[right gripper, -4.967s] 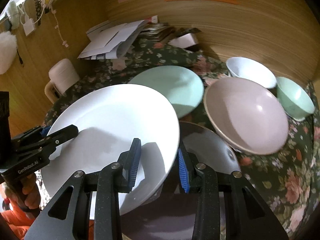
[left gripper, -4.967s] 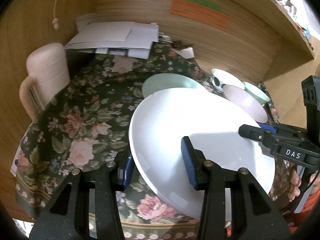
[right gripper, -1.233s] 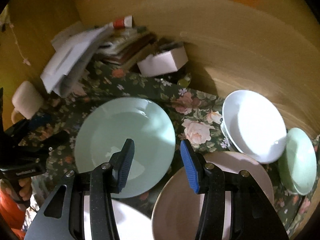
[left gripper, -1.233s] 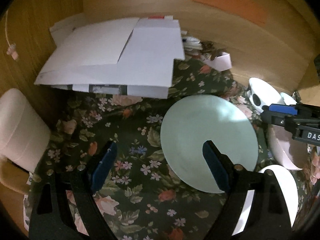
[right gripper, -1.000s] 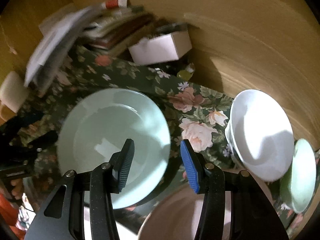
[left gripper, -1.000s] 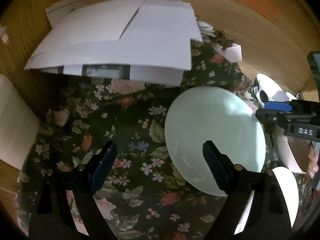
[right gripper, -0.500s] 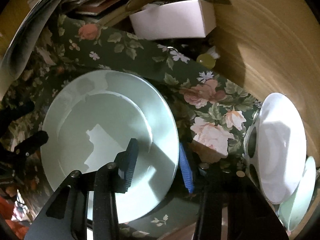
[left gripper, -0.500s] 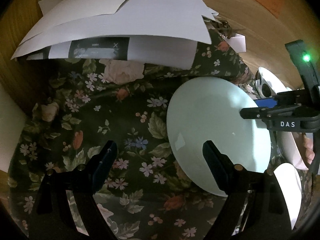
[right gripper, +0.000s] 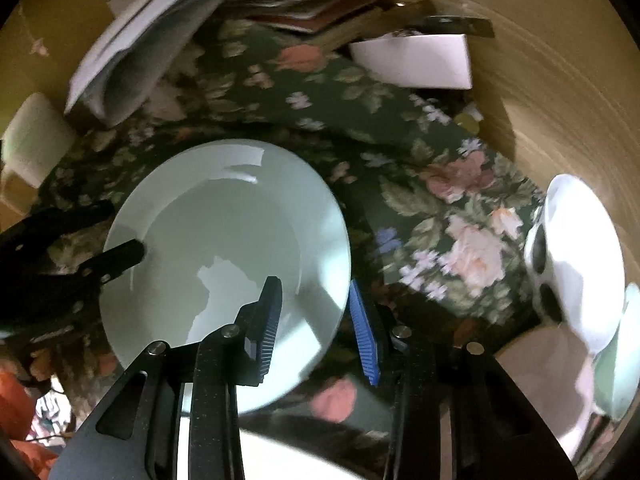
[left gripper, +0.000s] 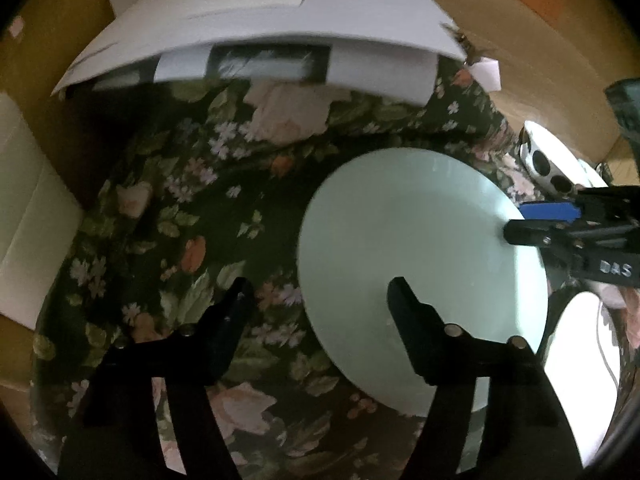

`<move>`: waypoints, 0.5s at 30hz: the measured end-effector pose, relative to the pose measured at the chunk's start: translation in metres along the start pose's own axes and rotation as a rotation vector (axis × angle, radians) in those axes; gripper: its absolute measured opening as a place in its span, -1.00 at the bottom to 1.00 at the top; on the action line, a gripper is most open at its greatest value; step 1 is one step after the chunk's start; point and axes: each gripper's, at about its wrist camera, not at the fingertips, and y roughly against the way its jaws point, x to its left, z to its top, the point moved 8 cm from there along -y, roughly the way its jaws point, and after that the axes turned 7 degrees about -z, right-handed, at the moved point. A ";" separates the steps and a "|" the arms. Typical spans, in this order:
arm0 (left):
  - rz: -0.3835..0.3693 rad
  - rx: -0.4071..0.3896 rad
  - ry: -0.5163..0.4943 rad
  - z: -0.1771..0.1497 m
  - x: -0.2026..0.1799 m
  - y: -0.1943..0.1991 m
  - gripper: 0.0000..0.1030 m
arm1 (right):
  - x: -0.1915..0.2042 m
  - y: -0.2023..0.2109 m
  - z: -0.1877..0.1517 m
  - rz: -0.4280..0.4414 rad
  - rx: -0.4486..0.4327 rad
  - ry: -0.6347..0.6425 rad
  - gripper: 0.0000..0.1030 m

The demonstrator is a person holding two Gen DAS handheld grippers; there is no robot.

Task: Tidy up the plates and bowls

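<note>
Right tool [right gripper: 316, 316] is spread open with the near-right rim of the mint green plate [right gripper: 224, 264] sitting between its two fingers, one blue ribbed pad over the plate's inside, the other just outside the edge. Can't tell if either pad actually touches; it's not clamped down. Left tool [left gripper: 320, 300] is also open, wide, with the plate's left edge [left gripper: 420, 264] between its fingers, one finger above the plate face and the other over the cloth. So both tools are at the same plate from opposite sides, neither gripping.

The plate itself is a pale mint, glossy, shallow with a broad rim, nothing on it, just light glare. It lies on the counter, which is covered by a dark floral cloth [right gripper: 420, 184].

Off to the right there's a white bowl [right gripper: 580, 256] with dark round spots on its outside, tipped on its side near the wooden wall, nothing in it that I can see. A pinkish bowl [right gripper: 532, 372] sits just below it, and a pale green one [right gripper: 624, 344] peeks in at the far right, blurry. A white plate [left gripper: 576, 360] lies close beside the mint one at the near edge.

Room's tight at the back: a heap of white papers [left gripper: 248, 24] overhangs the cloth, and a small white box [right gripper: 416, 60] sits against the wall. Left of the plate the cloth is bare up to a cream-coloured thing [left gripper: 28, 216] at the edge.
</note>
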 end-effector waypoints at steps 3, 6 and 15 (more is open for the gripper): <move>0.001 0.003 0.000 -0.004 0.004 0.002 0.22 | 0.014 0.002 -0.010 0.022 -0.010 -0.009 -0.37; 0.012 0.005 -0.014 -0.006 0.003 0.004 0.22 | 0.026 0.003 -0.016 0.026 -0.026 -0.020 -0.33; -0.014 0.009 0.004 -0.004 0.002 0.001 0.18 | 0.014 -0.011 -0.011 0.039 -0.023 -0.035 -0.32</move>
